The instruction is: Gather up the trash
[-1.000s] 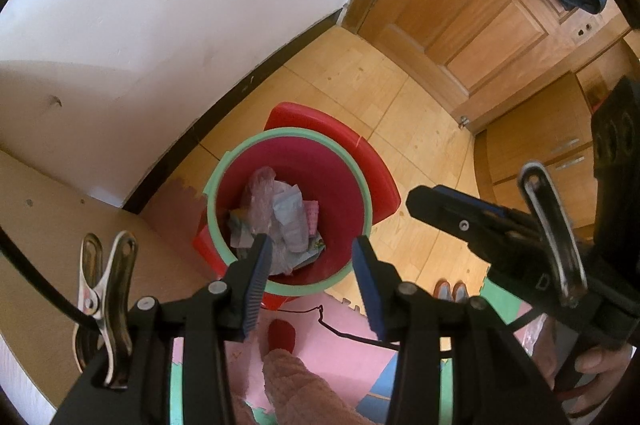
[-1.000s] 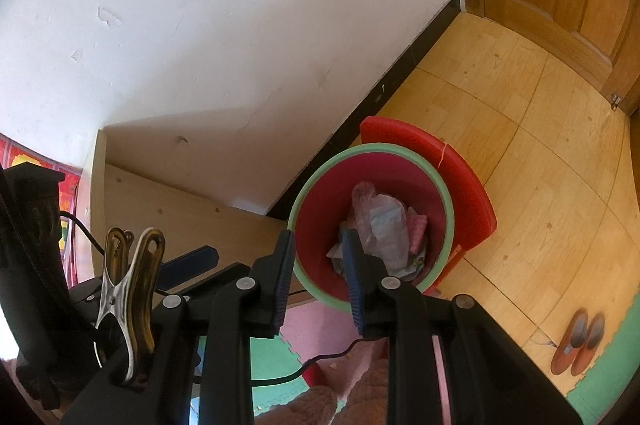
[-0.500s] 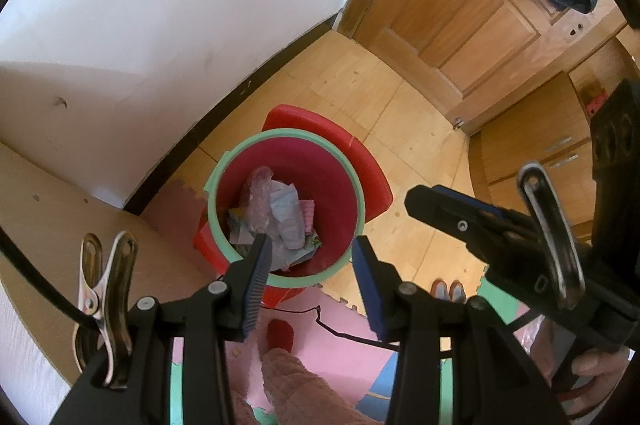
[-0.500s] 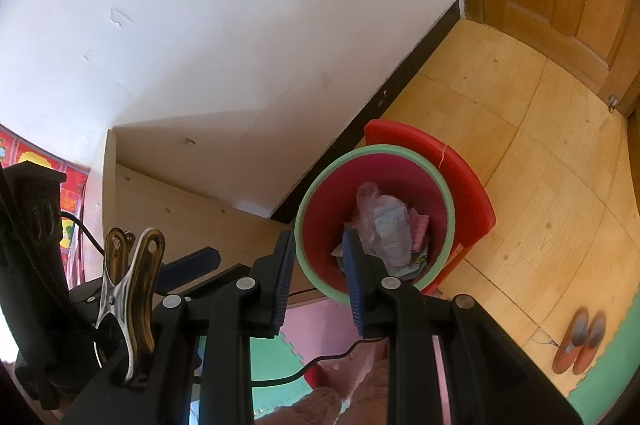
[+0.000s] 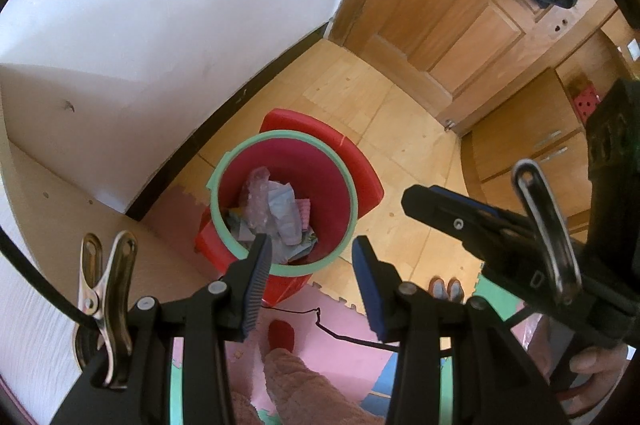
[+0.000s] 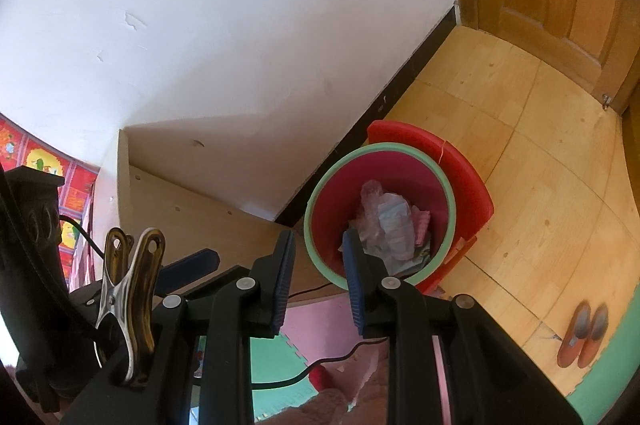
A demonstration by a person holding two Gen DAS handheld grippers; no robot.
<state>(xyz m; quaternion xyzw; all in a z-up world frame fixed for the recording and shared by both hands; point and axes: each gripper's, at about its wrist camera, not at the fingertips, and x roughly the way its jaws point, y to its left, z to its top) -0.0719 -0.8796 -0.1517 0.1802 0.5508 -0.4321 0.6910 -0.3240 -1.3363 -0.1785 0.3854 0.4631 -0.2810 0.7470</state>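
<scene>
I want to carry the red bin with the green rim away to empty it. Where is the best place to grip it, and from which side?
Probably the green rim of the red bin, from above: it stands upright and open, so one finger of a hand-held gripper can go inside, one outside. The side toward the open floor looks freest; a red lid stands behind it.

red bin point(image 5: 332, 185) with a green rim, pink and green foam mat point(image 5: 344, 329), tan wood floor point(image 6: 540, 185).
</scene>
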